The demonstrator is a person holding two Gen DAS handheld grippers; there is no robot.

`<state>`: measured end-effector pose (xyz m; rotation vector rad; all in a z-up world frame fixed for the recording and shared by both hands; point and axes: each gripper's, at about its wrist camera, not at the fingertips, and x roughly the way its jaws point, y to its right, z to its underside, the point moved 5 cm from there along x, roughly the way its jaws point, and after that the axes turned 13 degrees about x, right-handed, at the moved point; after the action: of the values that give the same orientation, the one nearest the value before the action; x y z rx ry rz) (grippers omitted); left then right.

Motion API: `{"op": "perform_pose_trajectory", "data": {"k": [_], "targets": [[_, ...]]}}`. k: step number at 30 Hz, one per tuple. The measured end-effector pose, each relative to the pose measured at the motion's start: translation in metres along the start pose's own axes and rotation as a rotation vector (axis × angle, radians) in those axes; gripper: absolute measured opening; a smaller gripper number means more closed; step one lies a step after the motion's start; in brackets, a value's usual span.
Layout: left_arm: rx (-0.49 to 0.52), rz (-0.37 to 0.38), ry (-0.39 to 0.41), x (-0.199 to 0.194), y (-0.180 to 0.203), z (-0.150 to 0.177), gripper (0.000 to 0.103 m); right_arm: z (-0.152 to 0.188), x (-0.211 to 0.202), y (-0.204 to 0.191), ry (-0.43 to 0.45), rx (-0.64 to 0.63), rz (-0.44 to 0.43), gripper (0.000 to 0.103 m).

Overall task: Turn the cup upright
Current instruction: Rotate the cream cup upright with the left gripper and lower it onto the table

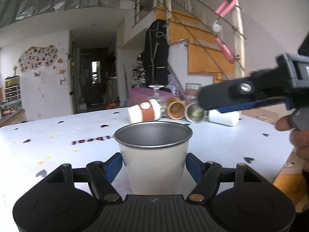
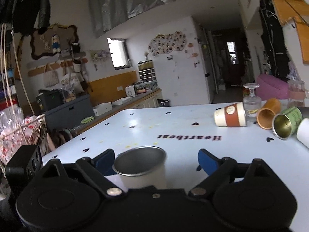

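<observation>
A white cup with a metal inside (image 1: 154,154) stands upright on the light blue table (image 1: 58,135). My left gripper (image 1: 154,167) is around it, blue pads close on both sides of its wall. In the right wrist view the same cup (image 2: 142,166) stands between my right gripper's (image 2: 156,160) open fingers, nearer the left pad (image 2: 105,159), with a wide gap to the right pad. The right gripper also shows at the right of the left wrist view (image 1: 231,98), above the lying cups.
At the table's far side lie a white cup with an orange sleeve (image 1: 143,112), an orange cup (image 1: 175,108), a green metal cup (image 1: 195,113) and a white cup (image 1: 224,117). An upturned glass (image 1: 156,94) stands behind. The table edge runs at right.
</observation>
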<state>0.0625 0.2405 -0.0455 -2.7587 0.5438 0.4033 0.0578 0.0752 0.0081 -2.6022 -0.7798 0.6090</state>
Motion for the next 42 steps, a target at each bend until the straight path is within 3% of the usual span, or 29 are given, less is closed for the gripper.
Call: {"op": "perform_pose_trajectory", "data": {"k": [4, 12, 28, 32, 39, 42], "targets": [[-0.006, -0.08, -0.028, 0.001, -0.027, 0.002, 0.072, 0.002, 0.005, 0.01, -0.005, 0.043, 0.015, 0.094], [-0.028, -0.312, -0.062, 0.021, -0.119, -0.004, 0.072, 0.005, 0.01, 0.014, -0.015, 0.06, 0.02, 0.094], [-0.261, -0.632, -0.156, 0.057, -0.28, 0.03, 0.072, 0.006, 0.013, 0.015, -0.021, 0.054, 0.039, 0.094], [-0.288, -0.654, -0.153, 0.049, -0.288, 0.038, 0.072, 0.007, 0.013, 0.014, -0.022, 0.05, 0.041, 0.094], [-0.274, -0.593, -0.195, 0.047, -0.279, 0.041, 0.073, 0.008, 0.02, 0.014, -0.031, 0.044, 0.044, 0.094], [-0.286, -0.592, -0.201, 0.046, -0.278, 0.04, 0.078, 0.006, 0.023, 0.013, -0.024, 0.03, 0.052, 0.094]]}}
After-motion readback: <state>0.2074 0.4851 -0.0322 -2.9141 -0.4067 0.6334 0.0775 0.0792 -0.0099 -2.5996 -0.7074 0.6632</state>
